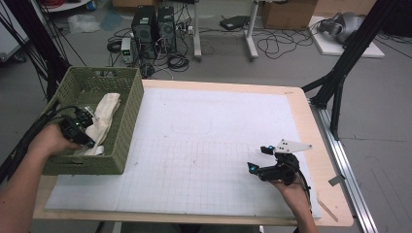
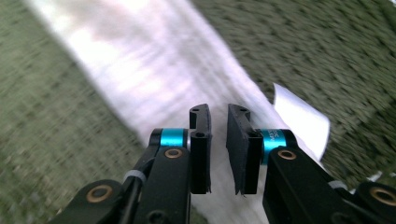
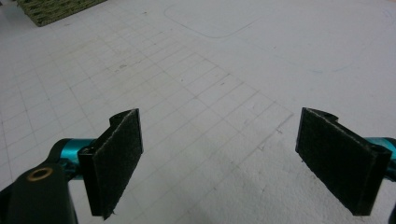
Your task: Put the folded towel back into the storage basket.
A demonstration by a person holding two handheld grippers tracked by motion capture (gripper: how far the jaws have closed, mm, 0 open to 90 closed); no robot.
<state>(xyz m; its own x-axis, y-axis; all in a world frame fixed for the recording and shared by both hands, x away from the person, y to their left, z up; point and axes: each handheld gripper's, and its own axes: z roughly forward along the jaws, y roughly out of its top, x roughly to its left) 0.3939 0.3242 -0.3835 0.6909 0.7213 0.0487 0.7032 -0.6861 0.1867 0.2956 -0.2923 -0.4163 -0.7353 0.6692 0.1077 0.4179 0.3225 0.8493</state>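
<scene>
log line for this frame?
left tool: inside green basket, jaws nearly closed above white cloth, nothing gripped | right tool: open over mat

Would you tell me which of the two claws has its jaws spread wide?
The right claw, over the bare white mat, has its jaws spread wide. The left claw is inside the green basket over the white cloth, jaws nearly together.

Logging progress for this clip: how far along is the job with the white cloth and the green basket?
Done: the white cloth already lies inside the green basket. In hand: the left claw hovers over the cloth, jaws nearly together with a small gap and nothing between them. The right claw waits wide open over the white grid mat. Left: seemingly only withdrawing the left hand.
</scene>
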